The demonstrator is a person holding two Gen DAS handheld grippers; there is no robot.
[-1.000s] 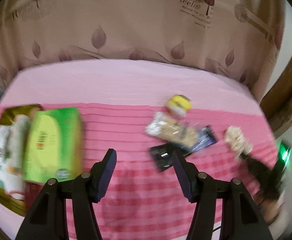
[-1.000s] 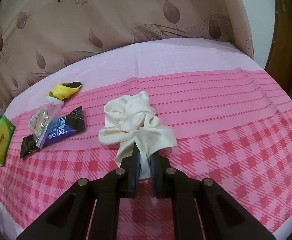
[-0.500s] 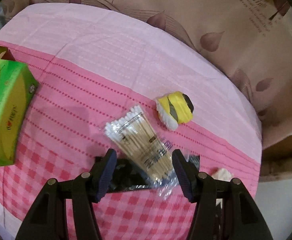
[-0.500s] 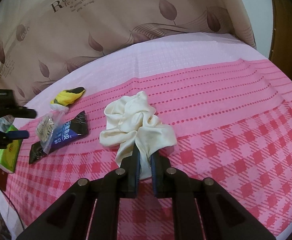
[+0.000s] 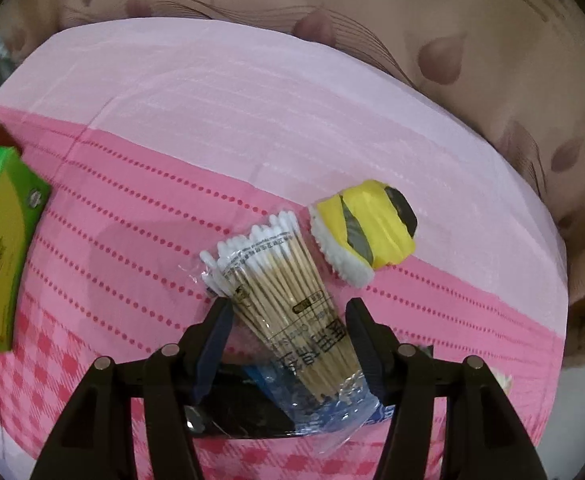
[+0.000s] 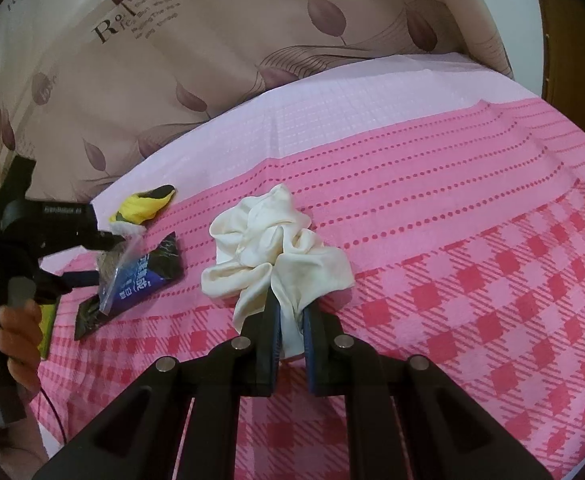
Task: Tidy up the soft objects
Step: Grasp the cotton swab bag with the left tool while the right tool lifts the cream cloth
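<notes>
My left gripper [image 5: 288,316] is open, its fingers on either side of a clear bag of cotton swabs [image 5: 280,288] that lies on a dark blue packet [image 5: 252,408]. A yellow and grey folded cloth [image 5: 368,232] lies just beyond to the right. My right gripper [image 6: 292,312] is shut on a crumpled cream cloth [image 6: 276,256] resting on the pink tablecloth. In the right wrist view the left gripper [image 6: 104,256] is at the far left over the swab bag [image 6: 120,268] and packet [image 6: 152,276], near the yellow cloth [image 6: 144,206].
A green tissue box [image 5: 0,248] stands at the left edge of the table. A leaf-patterned curtain [image 6: 252,40] hangs behind the table. The pink tablecloth [image 6: 472,240] stretches to the right. A wooden frame [image 6: 572,40] stands at the far right.
My left gripper has swung right from the green box and come down over the cotton swab bag, still open. My right gripper stays shut on the cream cloth, hardly moved.
</notes>
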